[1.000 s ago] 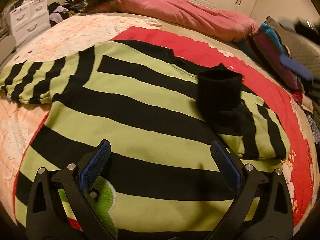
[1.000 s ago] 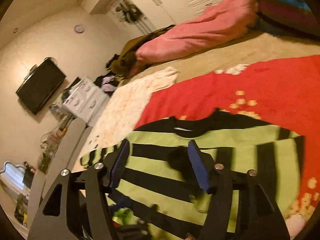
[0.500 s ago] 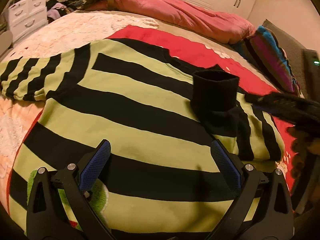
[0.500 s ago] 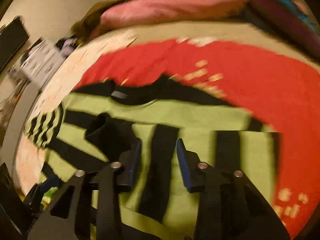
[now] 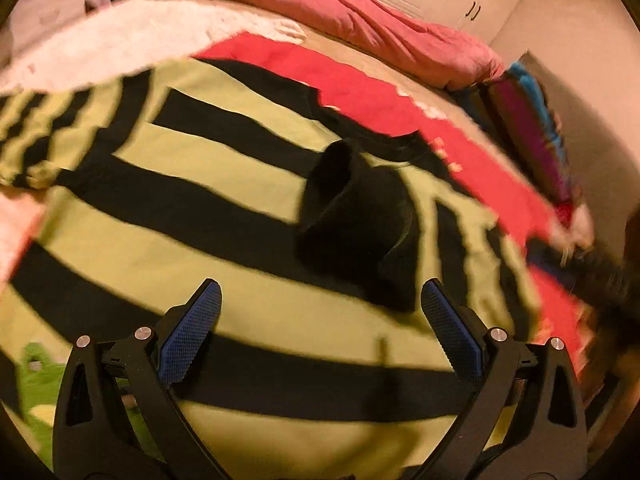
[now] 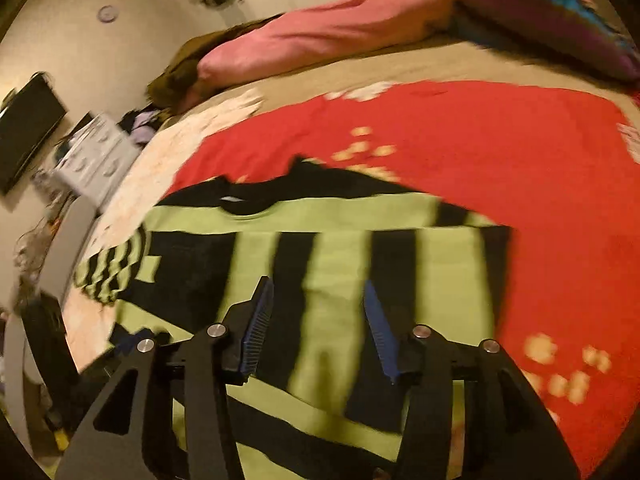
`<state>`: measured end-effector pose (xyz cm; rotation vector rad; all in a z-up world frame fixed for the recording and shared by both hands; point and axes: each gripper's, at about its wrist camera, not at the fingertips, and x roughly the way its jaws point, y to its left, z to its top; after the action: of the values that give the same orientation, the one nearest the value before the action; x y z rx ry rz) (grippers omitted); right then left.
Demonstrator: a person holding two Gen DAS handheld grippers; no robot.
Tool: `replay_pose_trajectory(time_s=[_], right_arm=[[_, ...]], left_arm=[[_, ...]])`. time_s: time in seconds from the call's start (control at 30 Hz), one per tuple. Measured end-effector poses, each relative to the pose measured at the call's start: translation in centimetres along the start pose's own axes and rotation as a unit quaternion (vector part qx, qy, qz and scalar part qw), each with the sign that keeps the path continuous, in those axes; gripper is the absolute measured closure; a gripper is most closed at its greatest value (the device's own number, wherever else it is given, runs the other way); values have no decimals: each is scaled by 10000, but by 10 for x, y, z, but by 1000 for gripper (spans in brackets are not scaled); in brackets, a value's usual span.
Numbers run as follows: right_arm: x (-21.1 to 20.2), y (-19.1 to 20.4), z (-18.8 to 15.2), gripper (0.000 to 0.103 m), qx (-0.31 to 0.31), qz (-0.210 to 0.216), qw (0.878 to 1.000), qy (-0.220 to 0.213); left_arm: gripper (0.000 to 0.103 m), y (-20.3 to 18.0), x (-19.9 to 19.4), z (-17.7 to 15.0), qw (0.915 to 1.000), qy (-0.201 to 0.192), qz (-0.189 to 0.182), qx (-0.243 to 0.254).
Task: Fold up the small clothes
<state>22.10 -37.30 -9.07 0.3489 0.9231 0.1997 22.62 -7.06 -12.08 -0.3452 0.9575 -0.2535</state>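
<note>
A green and black striped sweater (image 5: 248, 280) lies spread on the bed. One sleeve is folded across its body, and the black cuff (image 5: 352, 208) stands up a little. My left gripper (image 5: 319, 292) hovers open over the lower body of the sweater, with nothing between its blue pads (image 5: 192, 336). In the right wrist view the folded sleeve (image 6: 400, 264) lies under my right gripper (image 6: 317, 286). Its jaws are opening, and only flat cloth shows below them, none of it pinched. The other sleeve (image 6: 112, 268) lies out to the left.
A red blanket (image 6: 480, 152) covers the bed beyond the sweater. A pink duvet (image 5: 360, 16) and a striped colourful blanket (image 6: 552, 12) lie at the far side. White drawers (image 6: 96, 148) and a wall television (image 6: 28, 124) stand off to the left.
My right gripper came down over the folded sleeve; its jaws narrowed, then widened again. The left gripper stayed open and tilted slightly. The sleeve still lies folded on the body.
</note>
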Motion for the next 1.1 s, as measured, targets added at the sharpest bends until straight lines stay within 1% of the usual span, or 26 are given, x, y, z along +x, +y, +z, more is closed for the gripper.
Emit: replay_pose_trajectory(time_s=[0.03, 0.07, 0.1, 0.13, 0.2, 0.23, 0.3, 0.33, 0.37, 0.4, 0.43, 0.47, 0.5, 0.57, 0.6, 0.7, 0.73, 0.77, 0.8, 0.83, 0.9, 0.93, 0.97, 1.03, 1.1], right_arm=[[-8, -7, -6, 56, 67, -68, 9999, -85], [-11, -10, -9, 56, 107, -108, 9998, -131], [-16, -12, -12, 55, 150, -149, 9996, -177], [-20, -14, -15, 54, 189, -184, 9994, -212], [-27, -18, -25, 47, 287, -221, 9990, -258], [-29, -17, -27, 46, 327, -288, 9987, -277], [-34, -12, -35, 46, 169, -669, 9970, -362], [-33, -7, -38, 46, 25, -806, 9961, -365], [-33, -4, -40, 46, -58, -845, 9958, -342], [-31, -1, -43, 46, -180, -947, 9948, -316], [-28, 4, -45, 46, -346, -1055, 9934, -294], [-27, 6, -46, 46, -425, -1064, 9930, -281], [-24, 7, -46, 46, -453, -1049, 9931, -270], [-20, 8, -45, 46, -364, -1008, 9939, -252], [-19, 8, -45, 46, -326, -987, 9943, -255], [-15, 16, -43, 46, -398, -1006, 9938, -275], [-12, 20, -43, 46, -441, -1006, 9936, -271], [-10, 23, -43, 46, -479, -987, 9936, -254], [-8, 26, -43, 46, -499, -967, 9938, -243], [-3, 29, -43, 46, -521, -945, 9939, -206], [3, 36, -41, 46, -588, -922, 9939, -160], [5, 39, -40, 46, -621, -918, 9937, -165], [8, 43, -40, 46, -657, -914, 9935, -160], [14, 50, -37, 46, -704, -922, 9932, -138], [18, 55, -34, 46, -729, -927, 9929, -139]], left_arm=[[9, -2, 3, 5, 9996, 13, -243, -106], [9, -5, 8, 11, 9990, 70, -400, -181], [9, -6, 15, 15, 9986, 155, -433, -257], [9, -7, 21, 17, 9982, 238, -422, -343], [10, -5, 39, 21, 9959, 490, -363, -667], [10, -4, 47, 23, 9938, 567, -367, -884], [12, -7, 53, 25, 9933, 501, -288, -1002], [26, -11, 54, 27, 9944, 402, -245, -949], [57, -14, 55, 28, 9956, 343, -192, -855], [70, -15, 57, 28, 9961, 325, -203, -793], [75, -13, 57, 28, 9964, 301, -269, -749], [81, -12, 55, 27, 9970, 219, -361, -655], [83, -12, 53, 27, 9975, 176, -396, -562], [84, -13, 43, 29, 9991, -21, -377, -183], [84, -13, 37, 32, 9992, -130, -362, -88], [84, -14, 7, 51, 9970, -708, -267, 154], [84, -14, -5, 58, 9955, -902, -167, 254], [84, -14, -12, 61, 9943, -1015, -64, 323], [84, -11, -22, 66, 9922, -1161, 157, 424], [83, -7, -27, 68, 9912, -1213, 298, 448], [83, 3, -27, 71, 9906, -1185, 530, 428], [82, 10, -23, 72, 9910, -1108, 637, 405], [81, 17, -19, 72, 9917, -1028, 683, 373], [80, 30, -7, 69, 9937, -866, 655, 262], [80, 39, 3, 67, 9945, -729, 707, 249]])
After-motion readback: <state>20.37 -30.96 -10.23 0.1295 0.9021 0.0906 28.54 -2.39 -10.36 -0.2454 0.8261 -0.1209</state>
